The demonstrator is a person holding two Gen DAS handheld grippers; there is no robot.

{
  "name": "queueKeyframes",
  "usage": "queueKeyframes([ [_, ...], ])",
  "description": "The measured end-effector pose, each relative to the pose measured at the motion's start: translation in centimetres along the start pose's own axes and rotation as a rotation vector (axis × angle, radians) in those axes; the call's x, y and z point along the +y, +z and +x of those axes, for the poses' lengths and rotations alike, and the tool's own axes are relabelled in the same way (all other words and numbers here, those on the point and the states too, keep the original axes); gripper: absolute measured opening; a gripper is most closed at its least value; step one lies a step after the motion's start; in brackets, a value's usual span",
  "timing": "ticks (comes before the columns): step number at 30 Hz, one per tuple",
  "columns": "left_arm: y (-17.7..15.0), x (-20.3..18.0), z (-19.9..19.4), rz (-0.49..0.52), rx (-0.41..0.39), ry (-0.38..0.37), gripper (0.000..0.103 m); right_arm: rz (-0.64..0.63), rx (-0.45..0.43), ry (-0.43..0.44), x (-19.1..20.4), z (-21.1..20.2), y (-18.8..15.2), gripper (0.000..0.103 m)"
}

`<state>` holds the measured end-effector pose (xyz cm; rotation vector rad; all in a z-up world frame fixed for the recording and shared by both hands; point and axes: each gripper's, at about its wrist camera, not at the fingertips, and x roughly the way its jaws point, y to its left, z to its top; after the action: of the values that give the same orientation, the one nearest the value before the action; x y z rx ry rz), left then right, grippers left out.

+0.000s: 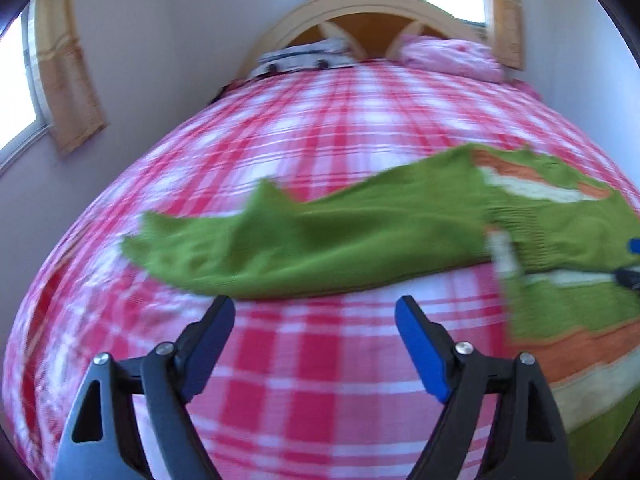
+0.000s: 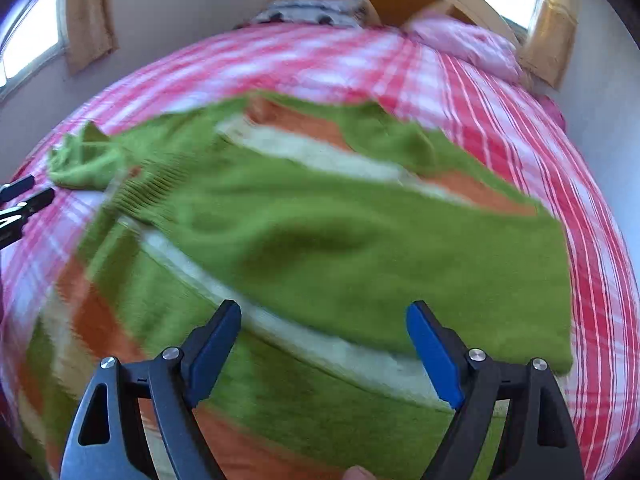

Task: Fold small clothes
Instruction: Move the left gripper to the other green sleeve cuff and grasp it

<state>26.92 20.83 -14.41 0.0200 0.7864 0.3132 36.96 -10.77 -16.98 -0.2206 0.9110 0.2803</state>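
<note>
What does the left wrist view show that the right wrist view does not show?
Only the left wrist view shows the green knitted sweater's sleeve stretched across bare checked bedsheet, ahead of the open left hand-held gripper. Only the right wrist view shows the sweater's body under the open right hand-held gripper. Both show the wooden headboard.

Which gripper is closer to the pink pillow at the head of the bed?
Hard to call. The left gripper and right gripper both sit far down the bed from the pink pillow, which lies up and right of each.
</note>
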Motion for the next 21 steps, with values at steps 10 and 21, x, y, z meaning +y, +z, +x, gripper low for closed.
queueKeyframes([
  [10,-0.3,13.2,2.9,-0.285,0.052,0.237,0.087,-0.096,-0.016,0.055,4.9,4.0,1.7,0.089],
  [21,1.8,15.4,7.9,-0.508,0.089,0.158,0.086,-0.067,-0.047,0.051,4.9,4.0,1.0,0.091],
])
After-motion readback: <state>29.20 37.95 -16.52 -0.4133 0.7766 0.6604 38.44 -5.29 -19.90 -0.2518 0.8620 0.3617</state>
